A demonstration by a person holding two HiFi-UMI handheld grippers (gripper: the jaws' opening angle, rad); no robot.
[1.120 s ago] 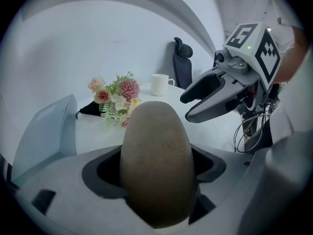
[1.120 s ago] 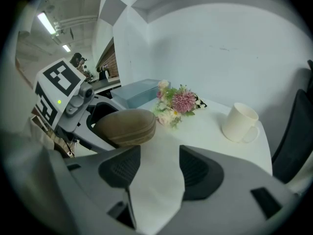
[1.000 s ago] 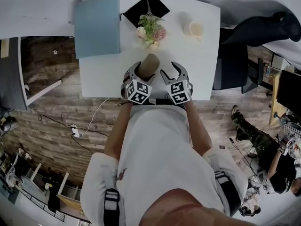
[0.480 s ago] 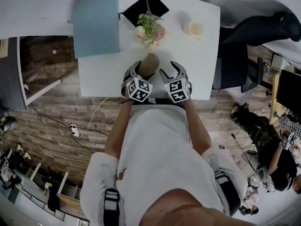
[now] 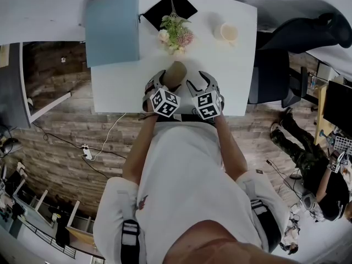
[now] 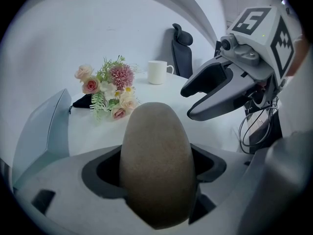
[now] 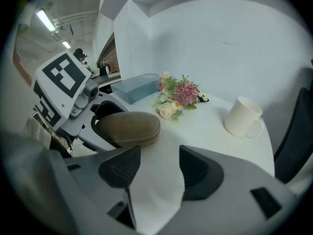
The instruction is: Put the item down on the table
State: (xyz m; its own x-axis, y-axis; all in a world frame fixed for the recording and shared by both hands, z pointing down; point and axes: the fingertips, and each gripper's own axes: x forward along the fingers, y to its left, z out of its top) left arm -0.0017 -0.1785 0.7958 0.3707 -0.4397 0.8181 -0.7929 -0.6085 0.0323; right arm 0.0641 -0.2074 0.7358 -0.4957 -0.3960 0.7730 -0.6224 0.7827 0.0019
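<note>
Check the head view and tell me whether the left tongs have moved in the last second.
Yes, slightly: the left tongs crept forward from the table's near edge toward the flowers, jaws opening around the brown case.

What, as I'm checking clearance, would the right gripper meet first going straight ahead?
Probably the pink and cream flower bouquet, dead ahead of the right gripper on the white table; the brown oval case sits just left of that line.
</note>
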